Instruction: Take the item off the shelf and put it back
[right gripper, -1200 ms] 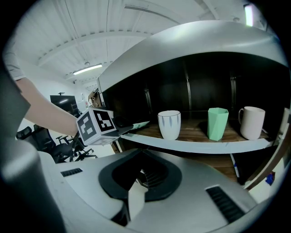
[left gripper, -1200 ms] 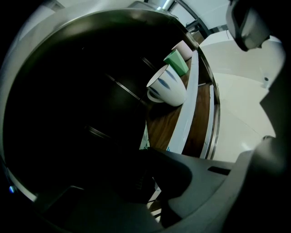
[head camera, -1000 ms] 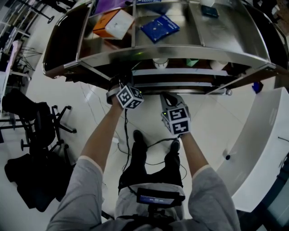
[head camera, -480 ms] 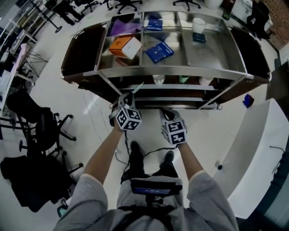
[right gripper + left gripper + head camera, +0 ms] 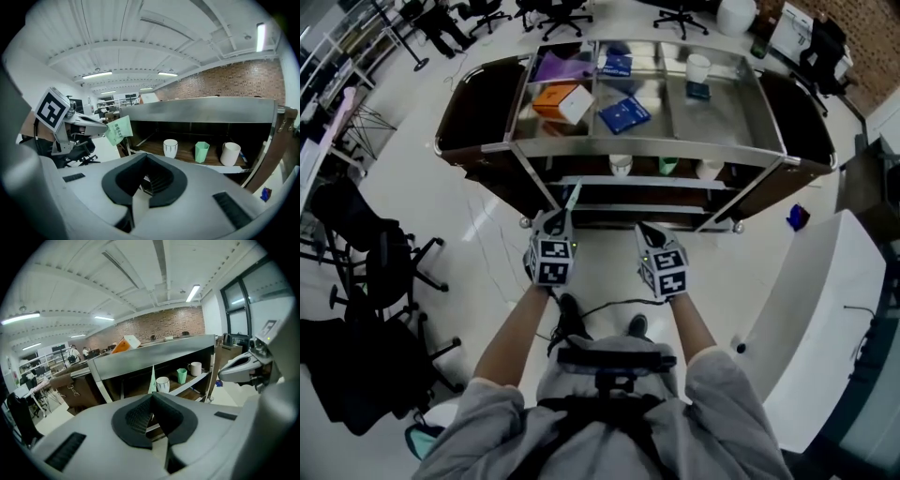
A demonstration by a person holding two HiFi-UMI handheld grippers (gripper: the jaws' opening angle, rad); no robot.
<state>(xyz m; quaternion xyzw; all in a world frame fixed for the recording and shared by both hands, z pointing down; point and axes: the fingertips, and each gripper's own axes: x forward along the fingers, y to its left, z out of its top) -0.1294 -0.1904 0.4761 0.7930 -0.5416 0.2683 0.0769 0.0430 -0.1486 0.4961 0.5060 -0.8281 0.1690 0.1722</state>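
One pale green packet (image 5: 117, 130), flat and thin with dark print on its face, is the thing being handled. It is off the shelf and in the air in front of the steel cart (image 5: 637, 147), pinched by its lower edge in the left gripper (image 5: 151, 401), whose jaws are closed tight on it so that it stands up edge-on above the pads. The right gripper (image 5: 146, 159) hangs just beside it with its jaws together and nothing between them. Both point toward the middle shelf (image 5: 150, 149), where a white cup (image 5: 170, 147), a green cup (image 5: 201, 151) and a white mug (image 5: 230, 153) stand in a row. The take-off half looks done, so the step in hand is probably the return. To do it well, hold the pinch firm, since the packet is limp and light and could twist or slip. Carry it in low under the steel top, and aim for the bare board left of the white cup, not the crowded right side. Lay it flat before opening the jaws, then draw straight back so the pads do not drag it out. The idle gripper should keep clear of the cups.
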